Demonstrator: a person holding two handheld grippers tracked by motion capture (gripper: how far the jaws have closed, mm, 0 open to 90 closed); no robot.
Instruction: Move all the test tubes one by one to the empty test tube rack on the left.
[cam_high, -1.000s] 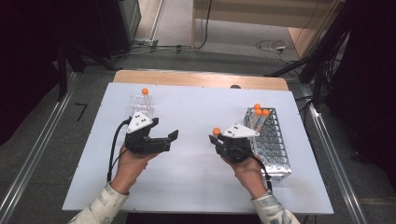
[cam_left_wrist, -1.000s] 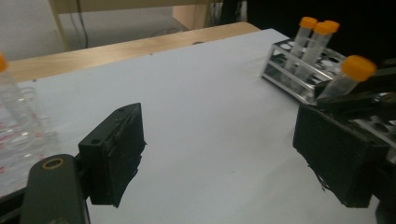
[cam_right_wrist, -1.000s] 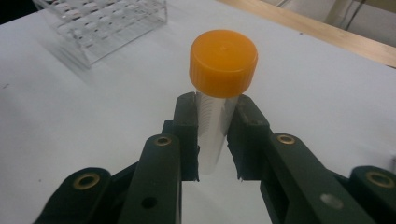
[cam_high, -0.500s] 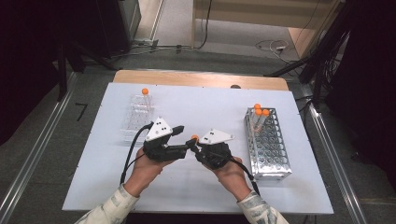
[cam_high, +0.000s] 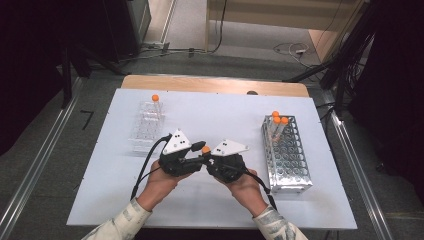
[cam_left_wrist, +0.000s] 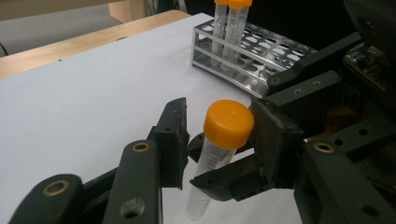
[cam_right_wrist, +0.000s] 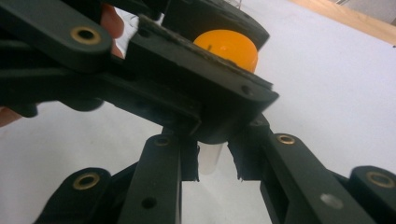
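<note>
The two claws meet over the middle of the white bench (cam_high: 210, 115). The right claw (cam_right_wrist: 215, 164) is clamped on the clear body of an orange-capped tube (cam_left_wrist: 219, 144). The left claw (cam_left_wrist: 219, 135) has just been closing around the tube's cap; one pad seems to touch it, the other stands just clear.

Black two-jaw left gripper (cam_high: 199, 153) and right gripper (cam_high: 209, 161), grey three-cornered plates, brass-ringed screws, pale patterned sleeves (cam_high: 125, 222)
</note>
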